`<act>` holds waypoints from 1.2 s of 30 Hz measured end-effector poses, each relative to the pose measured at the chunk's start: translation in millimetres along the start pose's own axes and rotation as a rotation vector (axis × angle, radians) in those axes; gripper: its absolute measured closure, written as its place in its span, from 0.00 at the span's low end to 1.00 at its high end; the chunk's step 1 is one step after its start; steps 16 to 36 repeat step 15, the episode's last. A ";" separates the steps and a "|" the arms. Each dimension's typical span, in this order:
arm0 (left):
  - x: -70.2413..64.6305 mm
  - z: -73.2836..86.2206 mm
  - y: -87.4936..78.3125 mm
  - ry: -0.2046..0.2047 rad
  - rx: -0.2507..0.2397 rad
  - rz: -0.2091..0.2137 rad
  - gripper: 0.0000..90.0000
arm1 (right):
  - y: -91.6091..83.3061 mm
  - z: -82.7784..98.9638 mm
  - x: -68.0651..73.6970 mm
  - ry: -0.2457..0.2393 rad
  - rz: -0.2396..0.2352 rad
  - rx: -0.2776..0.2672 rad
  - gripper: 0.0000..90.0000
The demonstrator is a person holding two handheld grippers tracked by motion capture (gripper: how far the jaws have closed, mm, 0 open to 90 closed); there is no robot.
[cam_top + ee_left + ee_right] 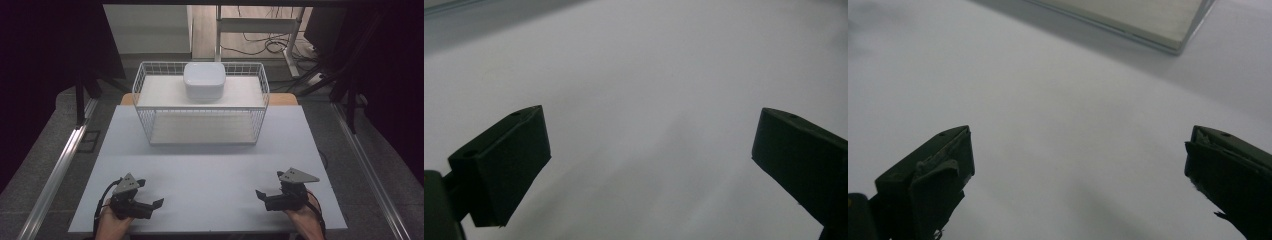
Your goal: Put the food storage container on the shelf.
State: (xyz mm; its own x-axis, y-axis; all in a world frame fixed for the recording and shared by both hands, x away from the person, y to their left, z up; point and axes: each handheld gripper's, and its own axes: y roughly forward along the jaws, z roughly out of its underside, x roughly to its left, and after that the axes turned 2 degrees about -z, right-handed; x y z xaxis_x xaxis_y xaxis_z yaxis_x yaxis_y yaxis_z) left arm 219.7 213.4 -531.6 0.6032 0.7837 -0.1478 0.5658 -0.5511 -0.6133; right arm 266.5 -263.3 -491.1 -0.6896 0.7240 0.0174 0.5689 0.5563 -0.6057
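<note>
A white rounded box (203,79) sits on the top shelf of a white wire rack (145,85) at the far middle of the pale table (210,170). The rack's lower shelf (202,130) is bare. My left gripper (156,205) rests near the front left edge, held by a hand, its jaws open with nothing between them. My right gripper (260,195) rests near the front right edge, also open and empty. In the left gripper view the gripper (651,150) faces bare tabletop. In the right gripper view the gripper (1078,155) faces tabletop, with the rack's base corner (1168,35) ahead.
Metal rails (60,165) run along both sides of the table over grey floor. A desk frame (255,25) and loose cables (270,45) lie beyond the table at the back. Dark stands flank the far corners.
</note>
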 end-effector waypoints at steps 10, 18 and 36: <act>3.0 3.6 10.6 -0.007 0.087 -0.020 0.02 | 7.0 13.2 -2.7 0.015 -0.002 0.086 0.00; 2.5 3.2 11.5 -0.005 0.094 -0.029 0.01 | 9.7 14.2 -2.7 0.014 0.000 0.108 0.00; 2.5 3.2 11.5 -0.005 0.094 -0.029 0.01 | 9.7 14.2 -2.7 0.014 0.000 0.108 0.00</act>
